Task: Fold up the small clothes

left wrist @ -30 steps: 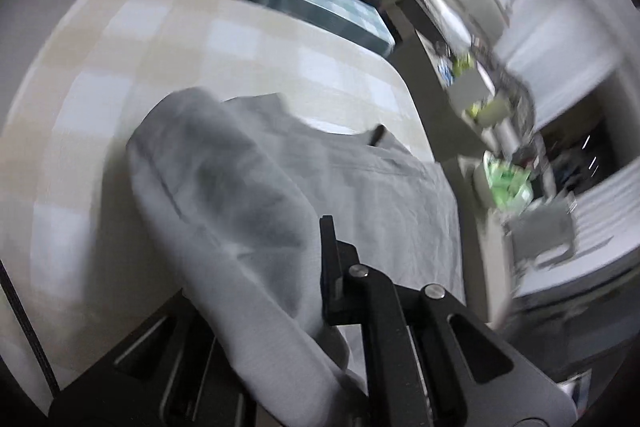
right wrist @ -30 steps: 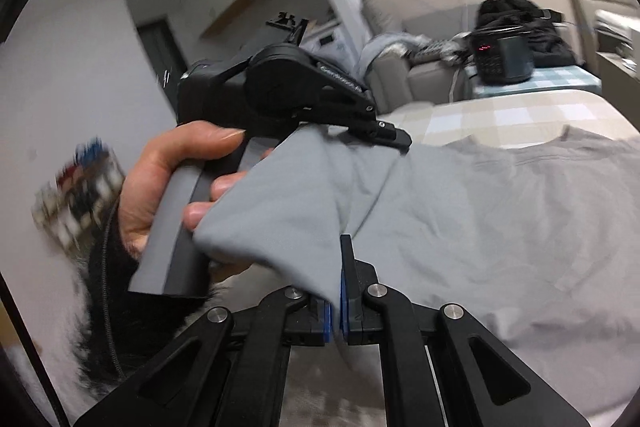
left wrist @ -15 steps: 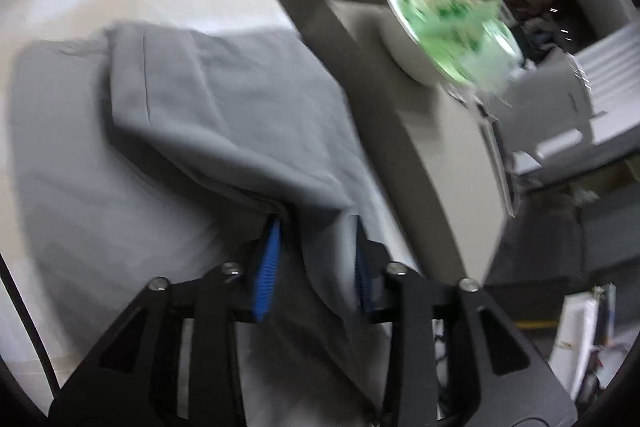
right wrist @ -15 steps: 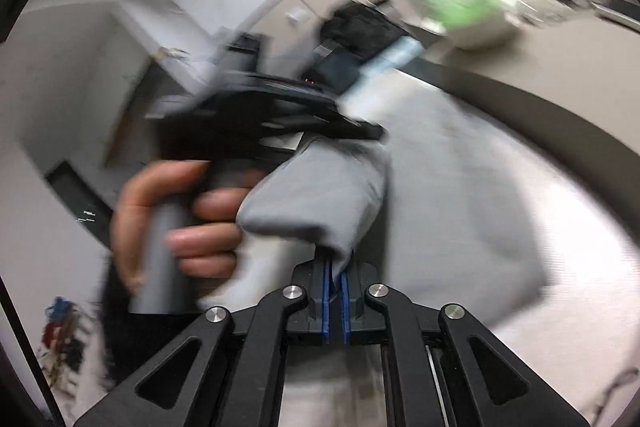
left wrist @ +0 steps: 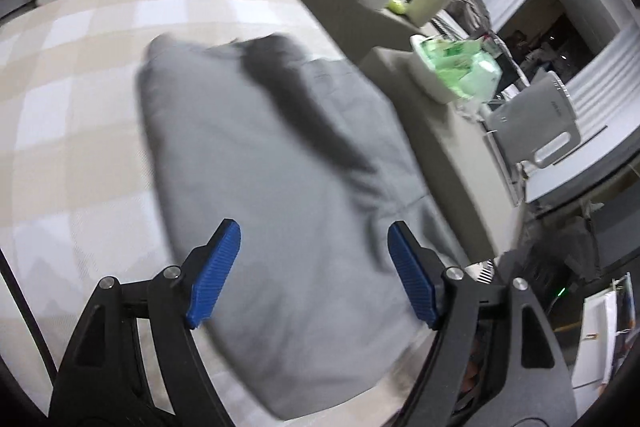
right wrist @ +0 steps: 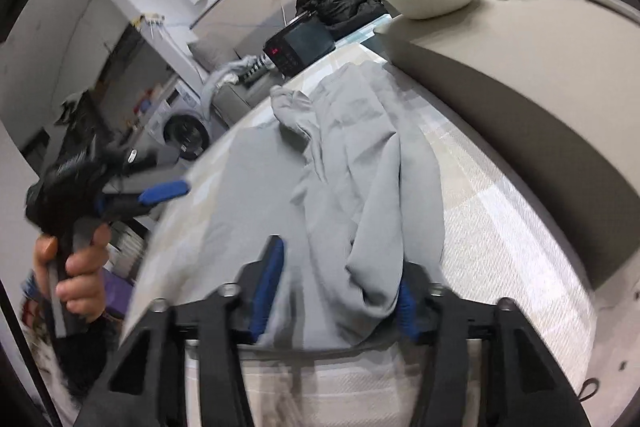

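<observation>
The soft grey cotton garment [left wrist: 276,195] lies folded lengthwise on the beige checked tablecloth [left wrist: 72,75]. The left gripper [left wrist: 314,273] hangs spread wide above its near end. The right gripper [right wrist: 334,289], also spread, straddles a bunched fold without pinching it.

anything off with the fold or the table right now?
The grey garment isn't lying flat: the folded-over side is rumpled into loose ridges, bunched near the right gripper. Both the right and the left gripper are open. Nothing looks spilled or damaged on the checked tablecloth.
</observation>
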A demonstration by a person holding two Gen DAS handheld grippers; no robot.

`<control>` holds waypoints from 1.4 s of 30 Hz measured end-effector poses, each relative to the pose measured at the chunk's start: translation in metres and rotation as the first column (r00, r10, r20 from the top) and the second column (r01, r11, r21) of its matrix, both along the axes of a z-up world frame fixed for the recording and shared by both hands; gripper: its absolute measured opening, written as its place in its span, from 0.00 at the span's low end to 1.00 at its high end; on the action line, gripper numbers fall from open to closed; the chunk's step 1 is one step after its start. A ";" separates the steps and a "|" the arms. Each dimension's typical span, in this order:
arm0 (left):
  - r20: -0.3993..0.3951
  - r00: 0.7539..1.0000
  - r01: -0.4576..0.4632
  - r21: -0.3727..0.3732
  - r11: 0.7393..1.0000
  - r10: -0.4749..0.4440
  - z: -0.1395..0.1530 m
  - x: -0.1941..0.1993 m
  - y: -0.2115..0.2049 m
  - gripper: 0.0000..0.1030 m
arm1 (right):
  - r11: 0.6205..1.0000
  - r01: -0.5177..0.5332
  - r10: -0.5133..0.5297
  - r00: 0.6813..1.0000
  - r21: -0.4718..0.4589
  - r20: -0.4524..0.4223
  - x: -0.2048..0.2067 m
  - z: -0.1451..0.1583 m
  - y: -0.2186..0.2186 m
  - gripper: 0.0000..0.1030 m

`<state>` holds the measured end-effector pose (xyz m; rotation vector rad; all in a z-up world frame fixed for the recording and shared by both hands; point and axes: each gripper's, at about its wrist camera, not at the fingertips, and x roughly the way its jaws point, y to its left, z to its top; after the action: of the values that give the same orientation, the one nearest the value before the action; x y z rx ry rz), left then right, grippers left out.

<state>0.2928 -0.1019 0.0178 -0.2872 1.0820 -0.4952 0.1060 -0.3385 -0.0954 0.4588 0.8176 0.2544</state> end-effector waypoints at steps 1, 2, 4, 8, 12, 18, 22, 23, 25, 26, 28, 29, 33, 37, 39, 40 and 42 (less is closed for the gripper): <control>-0.009 1.000 -0.017 -0.004 1.000 0.017 -0.007 -0.008 0.008 0.72 | 0.998 -0.009 0.009 1.000 -0.054 0.003 0.003 0.003 0.003 0.11; -0.017 0.999 -0.028 -0.007 1.000 0.028 -0.016 -0.013 0.016 0.72 | 0.997 -0.007 0.008 1.000 -0.072 0.014 0.004 0.006 0.004 0.10; -0.029 0.998 -0.056 -0.009 0.998 0.056 -0.031 -0.028 0.032 0.72 | 0.998 0.002 0.003 0.997 -0.062 0.074 -0.001 0.018 -0.003 0.09; -0.038 0.996 -0.074 0.016 0.997 0.074 -0.052 -0.050 0.044 0.72 | 0.988 0.060 -0.057 0.998 -0.144 0.020 0.010 0.016 -0.019 0.11; -0.070 0.996 -0.049 0.025 0.998 0.051 -0.070 -0.057 0.037 0.71 | 0.989 0.047 -0.052 0.998 -0.138 -0.038 0.007 0.007 -0.033 0.21; -0.039 0.994 -0.104 -0.080 0.991 0.101 -0.080 -0.050 0.038 0.73 | 0.982 0.051 -0.051 0.999 -0.184 0.002 -0.002 0.015 -0.044 0.49; -0.065 0.982 -0.186 -0.178 0.966 0.177 -0.083 -0.032 0.045 0.73 | 0.981 0.035 -0.041 0.999 -0.192 -0.026 0.012 0.009 -0.039 0.49; -0.074 0.978 -0.204 -0.196 0.959 0.192 -0.084 -0.028 0.045 0.73 | 0.982 0.030 -0.038 0.998 -0.189 -0.042 0.020 0.004 -0.036 0.49; -0.105 0.966 -0.256 -0.214 0.943 0.238 -0.088 -0.020 0.050 0.53 | 0.983 0.027 -0.038 0.998 -0.179 -0.058 0.028 -0.001 -0.034 0.49; -0.119 0.961 -0.270 -0.205 0.941 0.250 -0.091 -0.015 0.051 0.29 | 0.983 0.022 -0.032 0.998 -0.182 -0.051 0.028 0.000 -0.033 0.49; -0.138 0.952 -0.298 -0.212 0.931 0.273 -0.099 -0.013 0.056 0.12 | 0.984 0.014 -0.024 0.998 -0.180 -0.053 0.029 0.000 -0.032 0.43; -0.137 0.951 -0.301 -0.219 0.928 0.276 -0.099 -0.012 0.056 0.10 | 0.988 -0.002 -0.007 0.998 -0.153 -0.060 0.029 -0.002 -0.032 0.33; -0.096 0.956 -0.291 -0.206 0.934 0.277 -0.096 -0.021 0.063 0.07 | 0.995 -0.011 0.004 0.998 -0.100 -0.065 0.027 -0.004 -0.033 0.24; -0.066 0.954 -0.300 -0.186 0.936 0.293 -0.090 -0.028 0.079 0.07 | 0.998 -0.022 0.017 0.996 -0.060 -0.083 0.030 -0.007 -0.024 0.21; -0.061 0.949 -0.316 -0.180 0.931 0.310 -0.087 -0.032 0.093 0.07 | 0.998 -0.054 0.051 0.995 -0.036 -0.091 0.032 -0.008 -0.011 0.20; -0.059 0.946 -0.324 -0.176 0.930 0.318 -0.085 -0.035 0.103 0.07 | 0.997 -0.065 0.061 0.994 -0.034 -0.093 0.033 -0.009 -0.006 0.20; -0.053 0.939 -0.343 -0.157 0.926 0.339 -0.082 -0.044 0.125 0.07 | 0.994 -0.108 0.106 0.989 -0.020 -0.099 0.034 -0.010 0.015 0.20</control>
<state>0.2486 0.0229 -0.0646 -0.6175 0.9896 -0.2673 0.1395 -0.3232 -0.1053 0.4066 0.9416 0.3227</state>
